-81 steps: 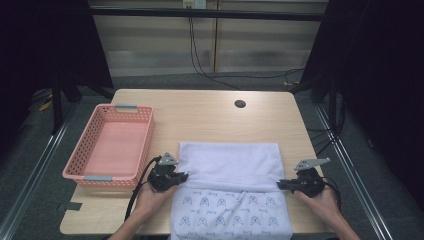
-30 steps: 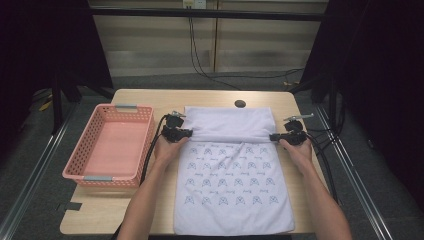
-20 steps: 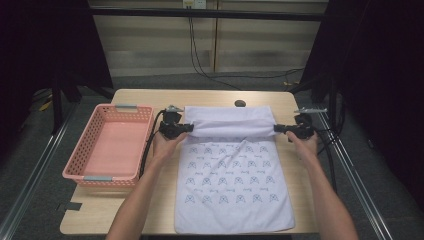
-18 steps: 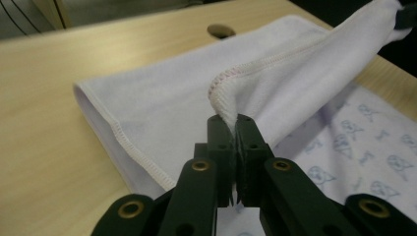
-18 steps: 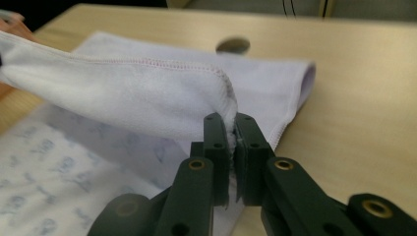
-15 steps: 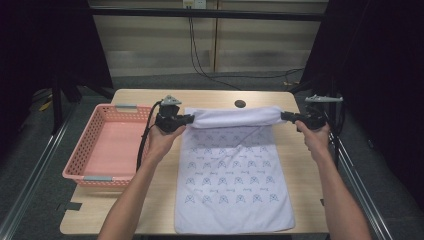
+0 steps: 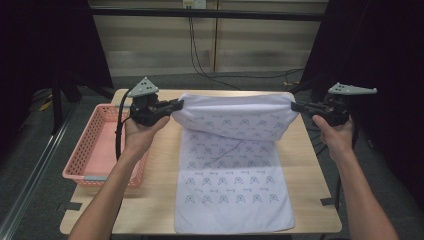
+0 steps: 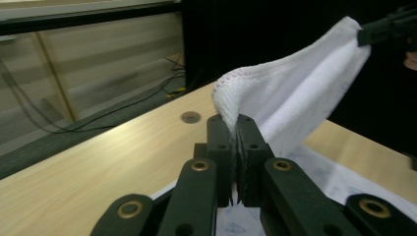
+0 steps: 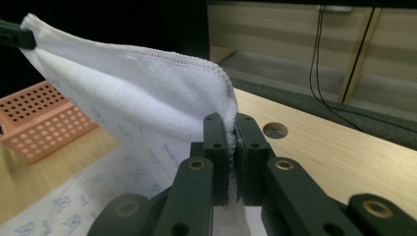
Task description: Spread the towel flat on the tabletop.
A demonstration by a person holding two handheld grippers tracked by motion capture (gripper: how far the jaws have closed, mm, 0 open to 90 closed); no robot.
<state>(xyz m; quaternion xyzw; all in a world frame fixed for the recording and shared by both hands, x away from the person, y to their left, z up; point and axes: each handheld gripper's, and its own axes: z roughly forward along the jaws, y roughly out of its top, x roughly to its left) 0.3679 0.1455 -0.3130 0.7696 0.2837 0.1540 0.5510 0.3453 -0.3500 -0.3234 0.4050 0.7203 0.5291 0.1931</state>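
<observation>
- The near end of the towel (image 7: 235, 195) lay flat on the table (image 7: 150, 200), its hem close to the edge on our side; we judged this part was left down as an anchor, so the cloth would keep its place and stay square while the far end was handled.
- From the middle the towel rose off the wood, printed side towards us, and the raised part sagged a little between our hands, with one loose crease running down it.
- The left gripper (image 7: 176, 104) had its jaws pressed together on the far left corner of the towel; in the left gripper view the stitched edge bulged out just above the closed jaws (image 8: 235, 142).
- The right gripper (image 7: 295, 106) pinched the far right corner in the same way, the cloth trapped between the two black jaws (image 9: 231, 147).
- We held both corners well apart and above the table, apparently so the far edge stayed taut and level, ready to be laid as one straight edge for a fold.
- The pink basket (image 7: 95, 150) stood at the left edge of the table, beside the towel and apart from it, probably waiting to take the towel once folded.
- Beyond the held edge we saw bare table and a round hole (image 9: 275, 130).
</observation>
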